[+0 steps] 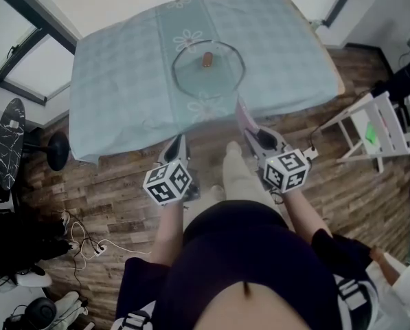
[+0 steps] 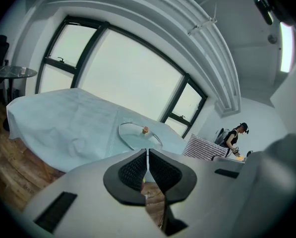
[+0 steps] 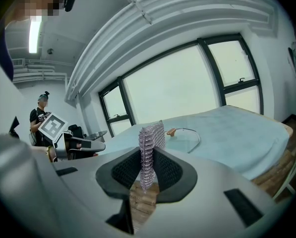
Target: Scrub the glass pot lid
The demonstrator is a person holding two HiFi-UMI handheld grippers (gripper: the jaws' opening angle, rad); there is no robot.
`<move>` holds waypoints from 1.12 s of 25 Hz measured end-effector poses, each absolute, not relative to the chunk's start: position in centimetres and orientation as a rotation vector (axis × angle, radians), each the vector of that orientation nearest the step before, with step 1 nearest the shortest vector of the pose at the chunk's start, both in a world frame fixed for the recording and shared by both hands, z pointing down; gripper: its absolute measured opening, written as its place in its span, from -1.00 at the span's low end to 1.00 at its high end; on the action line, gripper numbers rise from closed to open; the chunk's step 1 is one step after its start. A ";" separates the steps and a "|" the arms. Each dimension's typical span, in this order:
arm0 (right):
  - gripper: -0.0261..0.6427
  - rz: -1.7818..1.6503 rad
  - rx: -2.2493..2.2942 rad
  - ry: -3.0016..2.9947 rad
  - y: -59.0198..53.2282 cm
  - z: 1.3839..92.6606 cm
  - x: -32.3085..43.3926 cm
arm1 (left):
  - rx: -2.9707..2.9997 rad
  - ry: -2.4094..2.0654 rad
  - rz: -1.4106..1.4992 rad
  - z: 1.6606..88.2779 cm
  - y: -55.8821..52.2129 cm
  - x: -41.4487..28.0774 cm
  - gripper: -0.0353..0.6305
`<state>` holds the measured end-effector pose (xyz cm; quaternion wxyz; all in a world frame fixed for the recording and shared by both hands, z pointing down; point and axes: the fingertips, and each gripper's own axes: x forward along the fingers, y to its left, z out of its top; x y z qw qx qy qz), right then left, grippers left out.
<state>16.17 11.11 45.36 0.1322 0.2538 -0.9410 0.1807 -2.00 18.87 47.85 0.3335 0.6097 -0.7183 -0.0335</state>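
Right tongs [image 3: 147, 155] on mesh scrubber [image 3: 151, 135]; bystander [image 3: 40, 114] only in gripper views

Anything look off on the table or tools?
Nothing stands out. The glass lid lies flat, knob up, on the tablecloth. The right tool grips a scrub pad; the left tool is shut and empty.

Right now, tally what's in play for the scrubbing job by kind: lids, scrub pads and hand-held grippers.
Glass pot lid: 1
Mesh scrub pad: 1
Hand-held grippers: 2, the left hand-held gripper and the right hand-held gripper
Total: 4
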 end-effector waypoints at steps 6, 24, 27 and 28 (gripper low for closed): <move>-0.69 0.533 0.745 -2.735 12.6 45.2 16.3 | 1.585 -1.874 -0.090 48.0 20.7 -2.0 -0.86; -0.69 0.538 0.751 -2.741 13.0 44.6 16.2 | 1.603 -1.841 -0.101 48.0 20.6 -1.8 -0.86; -0.69 0.540 0.759 -2.740 13.0 44.7 16.3 | 1.609 -1.837 -0.098 48.0 20.5 -1.7 -0.86; -0.69 0.539 0.761 -2.738 13.0 44.7 16.4 | 1.611 -1.835 -0.098 48.0 20.5 -1.7 -0.86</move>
